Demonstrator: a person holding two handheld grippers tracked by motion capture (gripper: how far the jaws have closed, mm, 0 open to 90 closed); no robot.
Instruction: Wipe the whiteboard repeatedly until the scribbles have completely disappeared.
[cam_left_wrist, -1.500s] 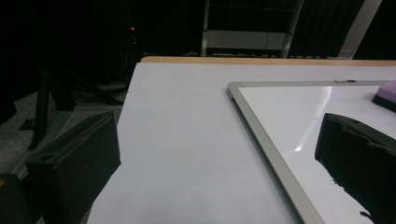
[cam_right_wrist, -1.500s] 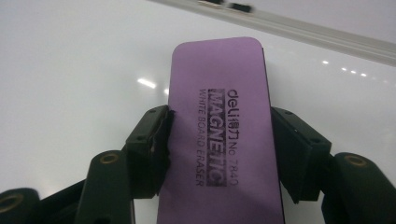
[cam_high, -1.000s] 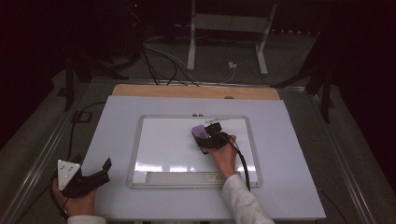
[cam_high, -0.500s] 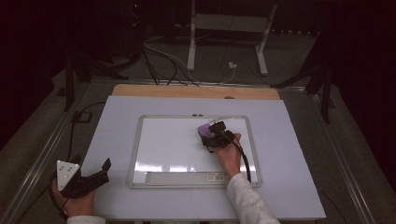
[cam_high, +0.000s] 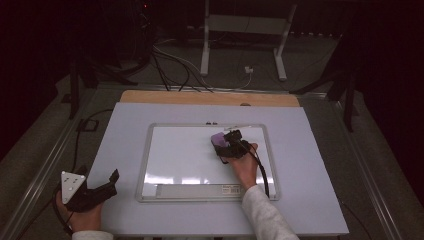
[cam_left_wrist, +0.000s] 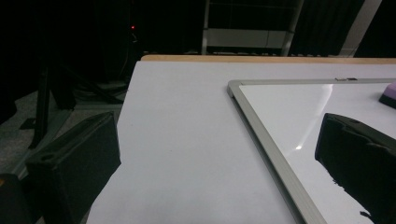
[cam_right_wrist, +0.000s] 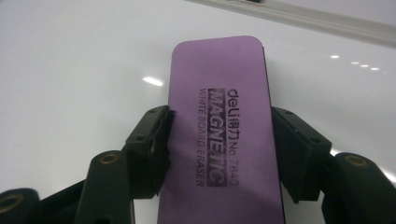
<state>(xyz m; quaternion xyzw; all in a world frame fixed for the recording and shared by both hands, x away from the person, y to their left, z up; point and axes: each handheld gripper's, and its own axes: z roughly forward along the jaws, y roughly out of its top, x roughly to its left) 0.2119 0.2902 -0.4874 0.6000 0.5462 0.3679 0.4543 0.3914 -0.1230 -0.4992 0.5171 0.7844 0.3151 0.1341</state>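
A white-surfaced whiteboard (cam_high: 180, 155) with a grey frame lies flat in the middle of the table. On its upper right part rests a purple magnetic eraser (cam_high: 218, 139), and my right gripper (cam_high: 227, 145) is shut on it. In the right gripper view the two black pads (cam_right_wrist: 149, 140) press the long sides of the eraser (cam_right_wrist: 219, 93), printed face up, against the board (cam_right_wrist: 70, 70). My left gripper (cam_high: 111, 182) is held low at the table's near left corner, open and holding nothing. Its jaws stand wide apart in the left gripper view (cam_left_wrist: 217, 168), facing the board's frame (cam_left_wrist: 261, 126).
A pale sheet (cam_high: 310, 165) covers the tabletop, with a wooden strip (cam_high: 200, 97) along its far edge. Behind the table are cables (cam_high: 175, 65) and a white metal stand (cam_high: 245, 30) on the floor. A cable trails from my right gripper across the board's right side.
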